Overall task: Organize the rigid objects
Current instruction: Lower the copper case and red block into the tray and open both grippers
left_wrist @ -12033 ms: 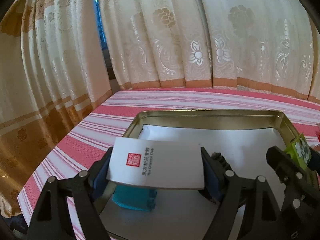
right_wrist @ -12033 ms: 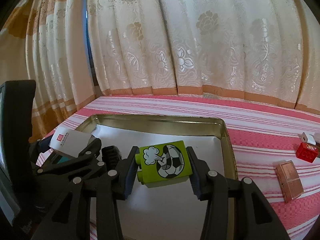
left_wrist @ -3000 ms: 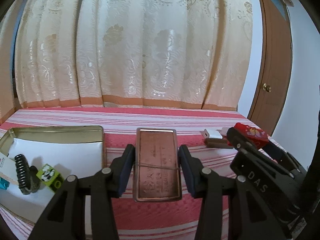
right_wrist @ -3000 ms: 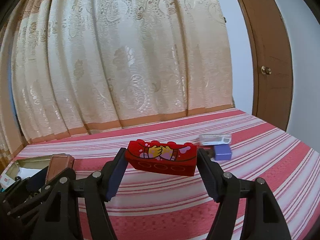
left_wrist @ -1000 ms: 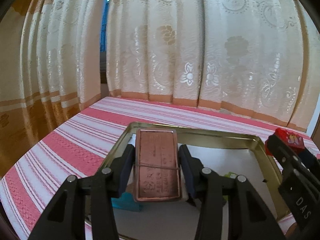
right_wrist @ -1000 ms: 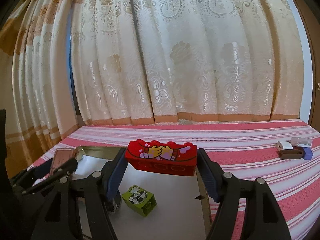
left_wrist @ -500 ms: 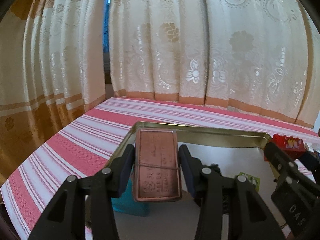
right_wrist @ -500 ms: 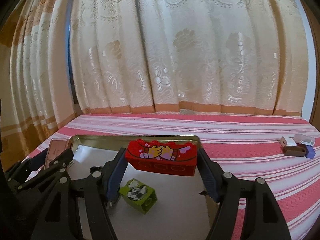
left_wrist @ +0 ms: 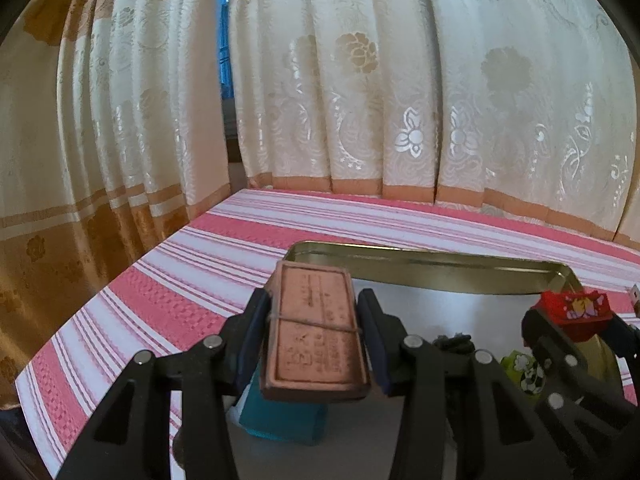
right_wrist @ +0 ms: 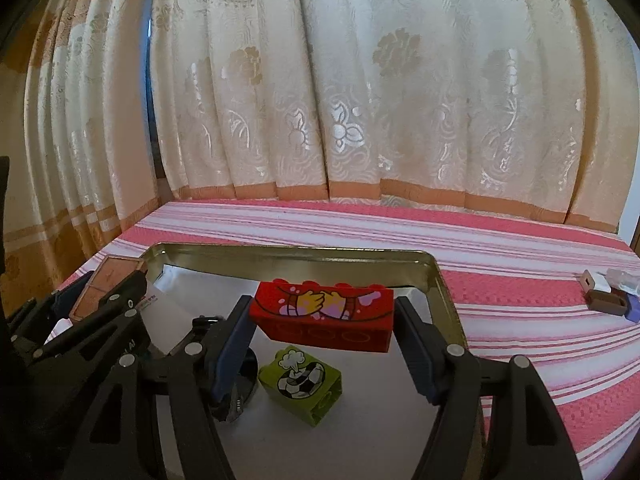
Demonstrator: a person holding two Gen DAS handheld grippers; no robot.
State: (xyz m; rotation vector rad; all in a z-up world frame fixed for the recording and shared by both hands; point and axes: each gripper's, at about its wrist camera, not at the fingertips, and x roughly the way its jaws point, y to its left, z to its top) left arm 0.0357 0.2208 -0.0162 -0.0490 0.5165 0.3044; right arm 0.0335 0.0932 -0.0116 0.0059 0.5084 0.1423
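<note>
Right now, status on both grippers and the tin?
Left gripper shut on copper box. Right gripper shut on red brick. Both over tin tray; green brick below red one.

Soft daylight through curtain [left_wrist: 400, 100]; sharp centre, fisheye bending, dark corners; faint glare perhaps.

Cream curtains [right_wrist: 360, 100] with a shiny floral pattern and a tan band along the hem hang across the far side. At the left, a narrow gap [left_wrist: 225, 52] between them shows blue daylight. The surface [right_wrist: 500, 248] wears a red-and-white striped cloth.
</note>
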